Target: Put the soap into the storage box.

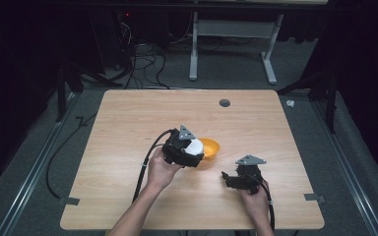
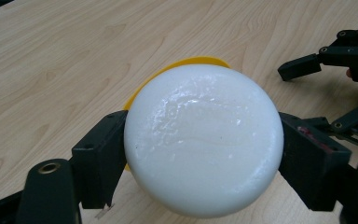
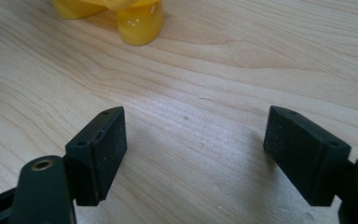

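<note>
High view: left tool [image 1: 191,150] near bench [image 1: 128,128] centre, clamped on white round lid-like disc [image 1: 195,146], held directly over / just left of orange bowl [image 1: 210,147]; contact w/ bowl rim can't be told from here. Left gripper view: disc [image 2: 204,140] pinched at its widest across, one jaw each side, face toward camera, yellow-orange bowl rim [image 2: 200,60] peeking out just behind its far edge, so bowl lies straight ahead of and under the disc, nearly concentric. Key relation: disc centre sits a touch nearer and left of bowl centre; prob. needs small shift far-right before lowering flat. Disc round, no long axis, only tilt matters; looks tipped toward camera, not level w/ bench. Right tool [image 1: 241,178] well apart, nearer and to the right, jaws spread wide, holding nothing; right gripper view has bowl base [image 3: 139,23] at far left, bare bench between jaws. Left tool clearly the nearer one to bowl; right tool free to steady it if reqd.
</note>
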{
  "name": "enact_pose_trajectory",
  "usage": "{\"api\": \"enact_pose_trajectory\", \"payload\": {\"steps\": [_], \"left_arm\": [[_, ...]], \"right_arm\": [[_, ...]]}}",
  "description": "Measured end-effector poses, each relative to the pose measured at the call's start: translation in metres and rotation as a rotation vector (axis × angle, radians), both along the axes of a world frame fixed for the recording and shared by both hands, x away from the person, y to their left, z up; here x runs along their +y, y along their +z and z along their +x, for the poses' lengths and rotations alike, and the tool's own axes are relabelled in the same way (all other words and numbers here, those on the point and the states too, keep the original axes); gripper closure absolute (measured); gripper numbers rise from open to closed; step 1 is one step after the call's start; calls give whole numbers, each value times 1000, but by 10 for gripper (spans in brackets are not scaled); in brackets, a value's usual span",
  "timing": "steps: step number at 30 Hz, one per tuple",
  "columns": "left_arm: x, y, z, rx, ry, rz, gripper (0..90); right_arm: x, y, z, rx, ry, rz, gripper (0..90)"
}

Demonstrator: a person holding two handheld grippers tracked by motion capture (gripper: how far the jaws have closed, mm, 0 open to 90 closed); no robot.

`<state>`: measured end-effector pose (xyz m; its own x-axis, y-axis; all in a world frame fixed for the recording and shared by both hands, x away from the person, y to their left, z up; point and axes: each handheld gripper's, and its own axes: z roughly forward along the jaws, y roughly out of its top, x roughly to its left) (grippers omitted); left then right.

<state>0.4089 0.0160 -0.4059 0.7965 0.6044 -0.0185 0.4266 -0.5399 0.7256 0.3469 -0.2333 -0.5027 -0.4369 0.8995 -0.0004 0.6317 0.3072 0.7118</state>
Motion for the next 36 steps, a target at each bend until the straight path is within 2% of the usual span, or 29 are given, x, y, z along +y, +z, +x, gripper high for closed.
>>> {"api": "enact_pose_trajectory", "payload": {"steps": [11, 19, 27, 36], "left_arm": [[-10, -2, 12, 15, -3, -10, 234], [-16, -9, 22, 28, 14, -21, 234], [-20, -17, 28, 26, 35, -2, 233], [-25, -27, 36, 42, 57, 23, 233]], "right_arm": [[0, 0, 0, -3, -1, -5, 223], [1, 0, 0, -5, 0, -10, 222], [1, 0, 0, -6, -1, -9, 222], [1, 0, 0, -6, -1, -9, 222]]}}
